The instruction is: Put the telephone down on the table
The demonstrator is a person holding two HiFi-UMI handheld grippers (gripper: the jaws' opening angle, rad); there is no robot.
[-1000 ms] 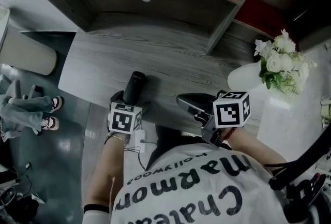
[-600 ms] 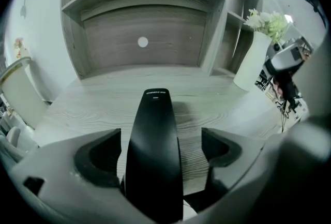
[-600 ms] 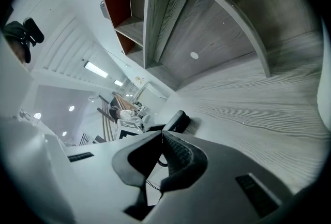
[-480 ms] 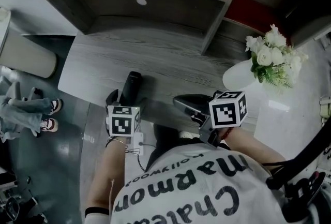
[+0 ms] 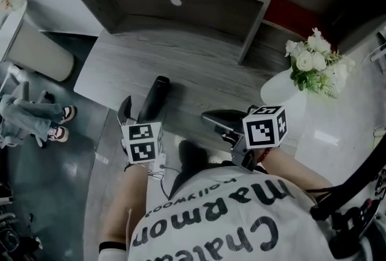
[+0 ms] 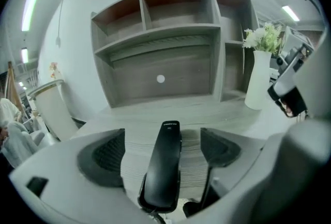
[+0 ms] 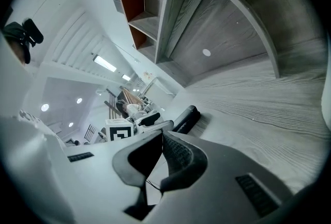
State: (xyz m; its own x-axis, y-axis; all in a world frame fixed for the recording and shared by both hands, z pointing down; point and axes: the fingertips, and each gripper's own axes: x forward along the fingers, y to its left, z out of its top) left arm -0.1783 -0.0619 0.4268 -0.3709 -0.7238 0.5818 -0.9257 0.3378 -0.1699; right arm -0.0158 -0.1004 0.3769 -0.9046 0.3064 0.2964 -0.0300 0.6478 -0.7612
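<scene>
On the surface [image 5: 205, 67], near its front edge: telephone [image 5: 154, 96], lying flat between the wide-apart jaws of the left gripper [image 6: 161, 149], touching neither. Right gripper [image 7: 158, 158] beside it, jaws closed together, empty.

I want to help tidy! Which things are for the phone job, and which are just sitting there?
For the job: telephone, lying on the table; open left gripper around it.
Just there: white vase of flowers, shelves, shut right gripper.
</scene>
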